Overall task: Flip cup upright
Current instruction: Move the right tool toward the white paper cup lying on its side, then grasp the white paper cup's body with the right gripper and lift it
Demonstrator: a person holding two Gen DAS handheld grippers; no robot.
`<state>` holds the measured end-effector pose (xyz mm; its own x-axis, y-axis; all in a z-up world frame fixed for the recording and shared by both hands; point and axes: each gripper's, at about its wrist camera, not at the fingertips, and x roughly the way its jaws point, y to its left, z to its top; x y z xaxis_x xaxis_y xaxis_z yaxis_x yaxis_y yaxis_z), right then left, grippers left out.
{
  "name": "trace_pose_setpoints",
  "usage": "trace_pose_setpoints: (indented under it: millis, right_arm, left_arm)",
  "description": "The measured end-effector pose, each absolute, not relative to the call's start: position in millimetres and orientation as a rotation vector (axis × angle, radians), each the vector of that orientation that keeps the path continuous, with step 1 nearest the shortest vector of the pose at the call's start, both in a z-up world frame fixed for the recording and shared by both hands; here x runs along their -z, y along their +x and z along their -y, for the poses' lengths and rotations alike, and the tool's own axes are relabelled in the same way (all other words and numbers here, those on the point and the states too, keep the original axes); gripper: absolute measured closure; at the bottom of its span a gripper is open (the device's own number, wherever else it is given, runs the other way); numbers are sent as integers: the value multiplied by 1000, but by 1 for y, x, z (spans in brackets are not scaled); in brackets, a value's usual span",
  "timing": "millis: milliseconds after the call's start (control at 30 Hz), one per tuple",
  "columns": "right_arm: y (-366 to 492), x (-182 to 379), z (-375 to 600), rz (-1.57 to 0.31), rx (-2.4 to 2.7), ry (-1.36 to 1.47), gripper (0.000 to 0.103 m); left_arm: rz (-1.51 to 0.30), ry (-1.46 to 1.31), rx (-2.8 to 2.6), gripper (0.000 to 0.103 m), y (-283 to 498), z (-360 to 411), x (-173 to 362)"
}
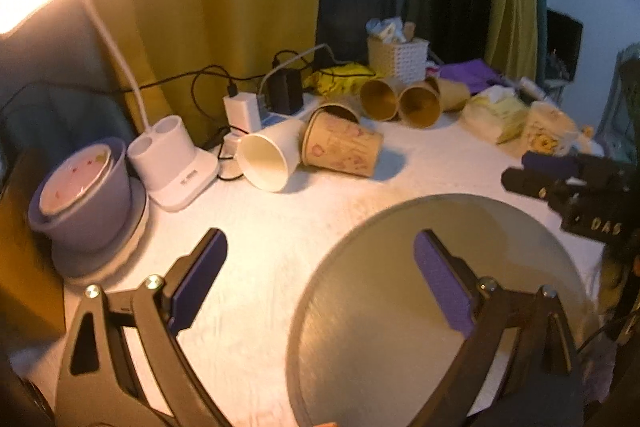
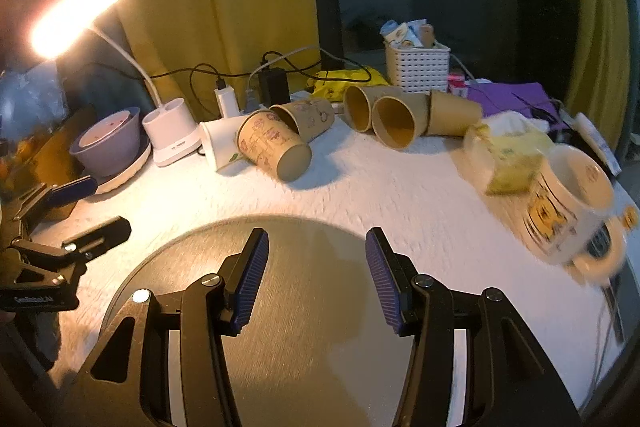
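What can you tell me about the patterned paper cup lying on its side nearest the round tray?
The patterned paper cup is tan paper printed with small pinkish cartoon drawings. It lies on its side on the white table, its flat base toward the right wrist camera and its open mouth toward the back. It rests against a white cup and another printed cup. Neither pair of tongs touches it.

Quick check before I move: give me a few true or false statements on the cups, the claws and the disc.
1. Both claws are open and hold nothing: left claw, right claw. True.
2. The white cup stands upright. False: it lies on its side.
3. The right claw hovers above the grey disc. True.
4. The mug lies on the disc. False: it is on the table, right of the disc.
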<state>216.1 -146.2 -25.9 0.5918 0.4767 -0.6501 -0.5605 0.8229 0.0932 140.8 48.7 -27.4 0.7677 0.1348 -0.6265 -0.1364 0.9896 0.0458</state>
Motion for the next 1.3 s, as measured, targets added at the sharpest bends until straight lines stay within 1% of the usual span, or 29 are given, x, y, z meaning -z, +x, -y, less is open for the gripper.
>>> trace_pose_setpoints:
  millis: [33, 67, 133, 533, 733, 1000, 1033, 1067, 1100, 1133, 1300]
  right_arm:
    - [224, 26, 144, -720, -612, -121, 48]
    - [232, 25, 143, -723, -618, -114, 40]
    - [251, 26, 140, -735, -631, -99, 29]
    - [324, 43, 131, -823, -637, -64, 29]
    - [335, 55, 139, -853, -642, -17, 29]
    - [332, 60, 134, -865, -681, -9, 29]
    - [332, 60, 135, -865, -680, -7, 29]
    - [332, 60, 136, -865, -677, -4, 29]
    - [331, 60, 137, -865, -673, 0, 29]
    - [331, 59, 139, -865, -668, 5, 29]
    - [322, 54, 147, -857, -652, 19, 29]
  left_arm:
    - [-695, 13, -152, 8, 151, -51, 28]
    - [-709, 28, -162, 8, 162, -54, 29]
    - [-735, 58, -178, 8, 182, -59, 30]
    - [-853, 232, -198, 8, 277, -93, 60]
    - [-851, 374, -206, 8, 301, -93, 72]
    - [-890, 401, -202, 8, 323, -100, 93]
    - [-896, 399, -202, 9, 324, -101, 95]
    - [-902, 395, -202, 13, 324, -101, 96]
    - [-911, 388, -201, 23, 324, -102, 98]
    - [-924, 375, -199, 27, 324, -103, 99]
    - [-895, 340, -202, 27, 309, -102, 88]
